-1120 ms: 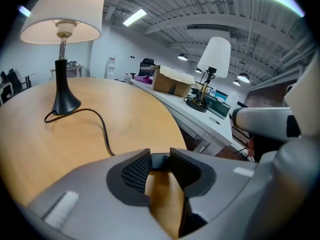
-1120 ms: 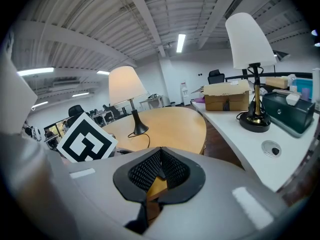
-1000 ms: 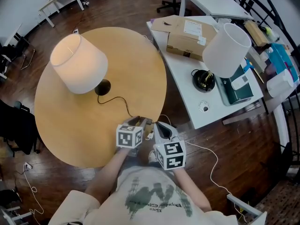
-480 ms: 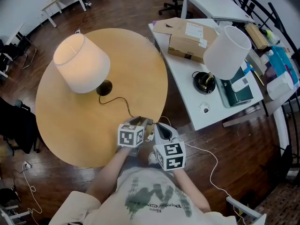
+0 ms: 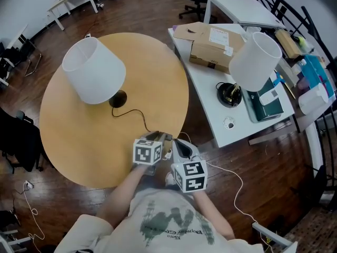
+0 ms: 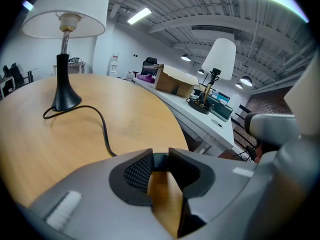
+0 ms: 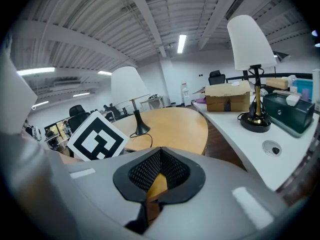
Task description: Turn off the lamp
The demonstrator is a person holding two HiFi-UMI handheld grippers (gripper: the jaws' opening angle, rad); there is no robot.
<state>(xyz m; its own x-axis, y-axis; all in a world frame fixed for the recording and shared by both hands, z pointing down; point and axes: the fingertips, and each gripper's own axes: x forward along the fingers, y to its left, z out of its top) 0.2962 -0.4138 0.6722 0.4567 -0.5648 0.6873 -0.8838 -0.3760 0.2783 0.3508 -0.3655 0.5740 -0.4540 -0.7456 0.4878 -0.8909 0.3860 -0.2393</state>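
Unlit at ten o'clock: white-shaded, black-based table lamp [image 5: 95,70]. Left gripper [image 5: 158,137] closing on dark inline switch [image 6: 160,161]; right gripper [image 5: 179,143] pinched together, empty.

We wear a pale cream T-shirt [image 5: 174,223] with a dark green print across the chest and loose short sleeves. Each hand carries a grey moulded tool topped by a white cube with black square markers; the left tool [image 5: 158,137] and the right tool [image 5: 179,143] both have smooth grey shells, black jaw pads with a fine mesh texture and a small white strip on the housing. The left tool's jaws are closing on a small dark thing [image 6: 160,161] between their tips
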